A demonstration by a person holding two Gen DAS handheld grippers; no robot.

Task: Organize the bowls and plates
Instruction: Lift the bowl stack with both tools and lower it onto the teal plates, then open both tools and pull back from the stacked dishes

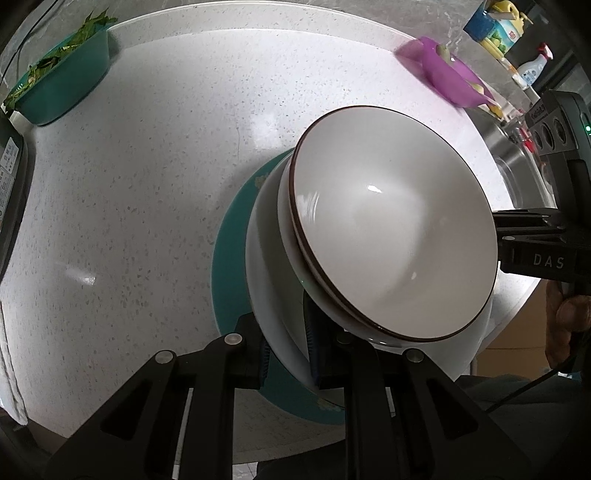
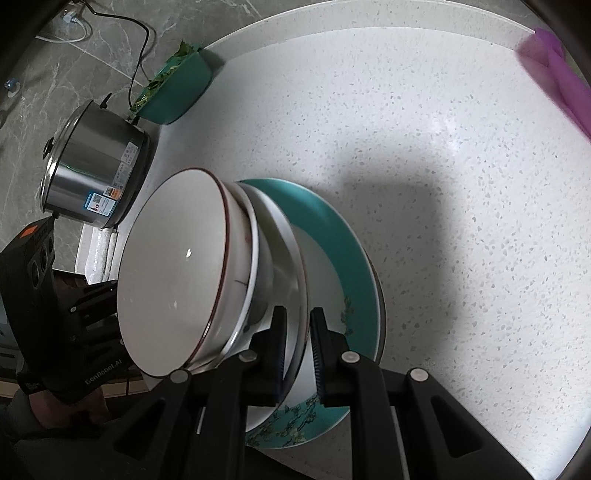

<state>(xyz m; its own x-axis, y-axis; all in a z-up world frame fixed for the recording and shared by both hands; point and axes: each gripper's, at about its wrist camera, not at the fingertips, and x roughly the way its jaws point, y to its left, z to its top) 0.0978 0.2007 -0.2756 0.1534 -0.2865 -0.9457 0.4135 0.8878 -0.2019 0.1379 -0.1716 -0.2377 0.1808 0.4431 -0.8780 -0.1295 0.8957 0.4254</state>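
A stack of dishes hangs low over the speckled white counter (image 1: 147,184). On top is a white bowl with a brown rim (image 1: 391,236) (image 2: 173,266), nested in a second bowl. Both sit in a white deep plate (image 1: 266,258) (image 2: 280,236). A teal flowered plate (image 1: 229,258) (image 2: 332,236) lies under it; I cannot tell whether they touch. My left gripper (image 1: 290,354) is shut on the white plate's near rim. My right gripper (image 2: 299,350) (image 1: 517,240) is shut on the opposite rim. The left gripper (image 2: 96,314) also shows at the left of the right wrist view.
A teal tub of leafy greens (image 1: 62,85) (image 2: 173,96) stands at the counter's back left. A purple basin (image 1: 450,74) (image 2: 561,81) sits at the back right, near a steel sink (image 1: 517,166) and bottles (image 1: 495,26). A steel pot (image 2: 92,166) stands at the left.
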